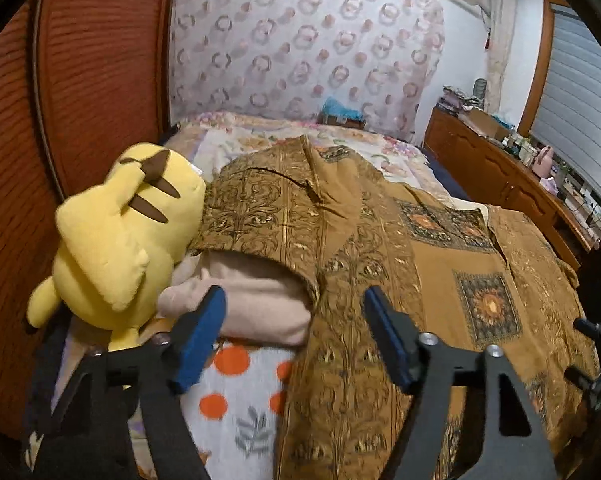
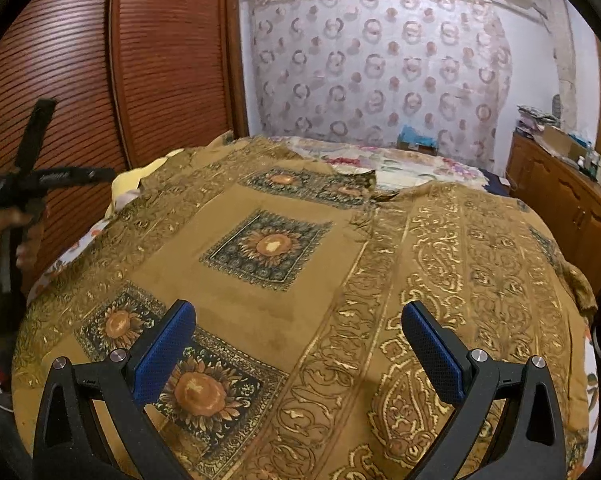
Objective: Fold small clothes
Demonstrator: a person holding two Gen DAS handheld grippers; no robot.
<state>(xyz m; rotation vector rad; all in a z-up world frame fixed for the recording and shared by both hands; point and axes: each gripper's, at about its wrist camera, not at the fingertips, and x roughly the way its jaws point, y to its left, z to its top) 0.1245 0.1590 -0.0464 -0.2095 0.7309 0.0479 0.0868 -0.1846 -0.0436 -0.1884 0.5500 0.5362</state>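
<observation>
Both claws hung open and empty over a bed (image 2: 384,160) as the folding job appeared barely begun. The left claw (image 1: 292,332) hovered near a beige garment (image 1: 256,300), seemingly the small piece of clothing to be folded, which lay bunched and half tucked under the raised edge of a brown, gold-patterned bedspread (image 1: 380,264). The right claw (image 2: 298,344) was spread wide above the bedspread's sunflower panels (image 2: 266,246), touching nothing. No neat fold was visible anywhere; by the look of it, the garment had yet to be pulled free, laid flat and folded. A yellow Pikachu plush (image 1: 116,232) pressed against the garment's left side, and a grey cloth with orange dots (image 1: 236,392) lay just below it; both, with the overhanging bedspread, crowded the approach. A louvred wooden wardrobe (image 1: 100,60) stood behind, a cluttered wooden dresser (image 1: 500,168) along the far wall.
</observation>
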